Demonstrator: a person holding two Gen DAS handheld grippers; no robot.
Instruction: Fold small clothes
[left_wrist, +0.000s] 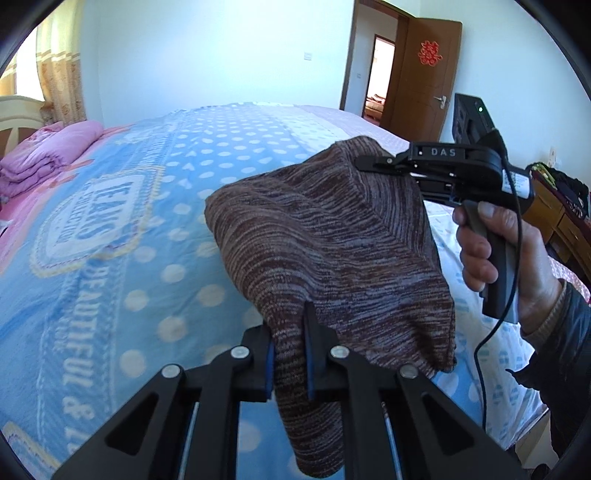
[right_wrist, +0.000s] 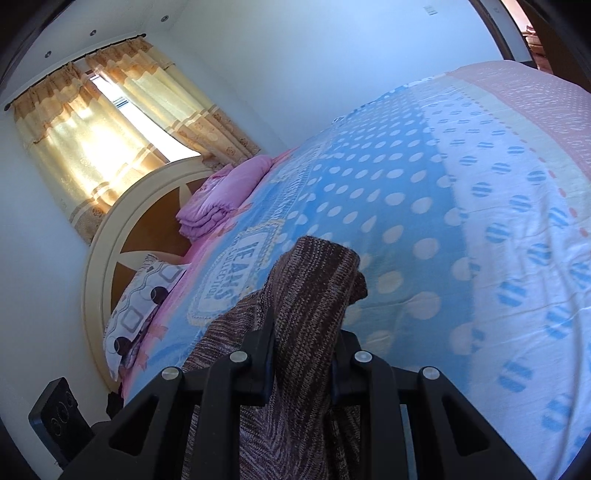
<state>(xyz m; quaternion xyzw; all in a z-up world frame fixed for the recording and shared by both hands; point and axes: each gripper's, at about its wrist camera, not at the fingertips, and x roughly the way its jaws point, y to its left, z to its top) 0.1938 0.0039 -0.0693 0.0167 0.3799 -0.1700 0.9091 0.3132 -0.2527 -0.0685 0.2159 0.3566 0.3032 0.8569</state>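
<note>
Both grippers, left gripper (left_wrist: 290, 354) and right gripper (right_wrist: 304, 354), clamp the brown knit garment (left_wrist: 332, 240) aloft over the bed (left_wrist: 110, 240), so we keep grips tight, edges level, lowering flat before folding.

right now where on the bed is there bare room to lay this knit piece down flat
The blue polka-dot middle of the bedspread, between the "JEANS" emblem and the white striped-dot band, lies bare. The headboard end is crowded: folded pink quilt, patterned pillow. The knit garment hangs between left gripper and right gripper.
</note>
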